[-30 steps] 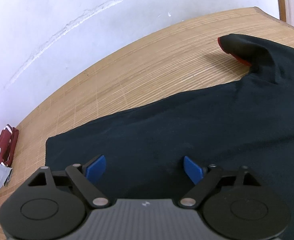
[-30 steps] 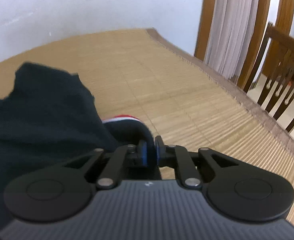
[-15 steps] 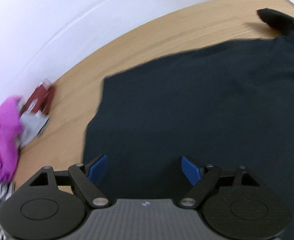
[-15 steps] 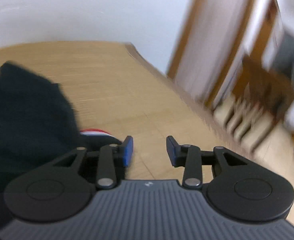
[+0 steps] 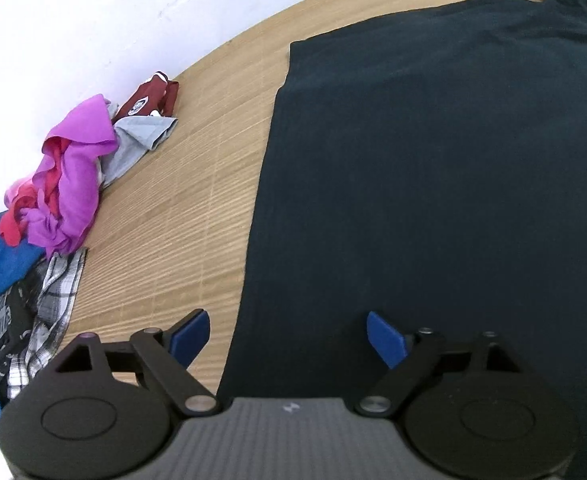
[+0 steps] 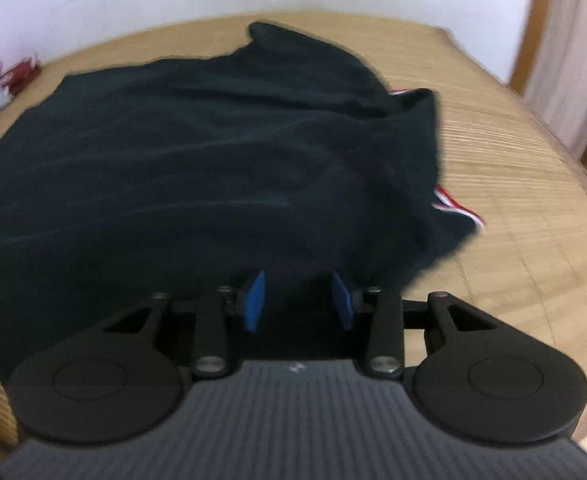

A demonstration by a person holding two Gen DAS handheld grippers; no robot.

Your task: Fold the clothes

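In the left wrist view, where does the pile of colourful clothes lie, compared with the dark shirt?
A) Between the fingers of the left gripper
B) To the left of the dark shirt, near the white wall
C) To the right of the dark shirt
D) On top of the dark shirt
B: the pile of colourful clothes lies on the mat, apart from the dark shirt, beside the white wall.

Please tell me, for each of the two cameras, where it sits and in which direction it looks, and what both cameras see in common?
Left wrist: sits on the left gripper, looks forward and down over the dark shirt edge, the bamboo mat and the pile of clothes; only its open fingers show.
Right wrist: sits on the right gripper, looks forward and down across the dark shirt toward wall and curtain; only its parted fingers show, clamping nothing.
Shared: shirt, mat, pile, white wall.
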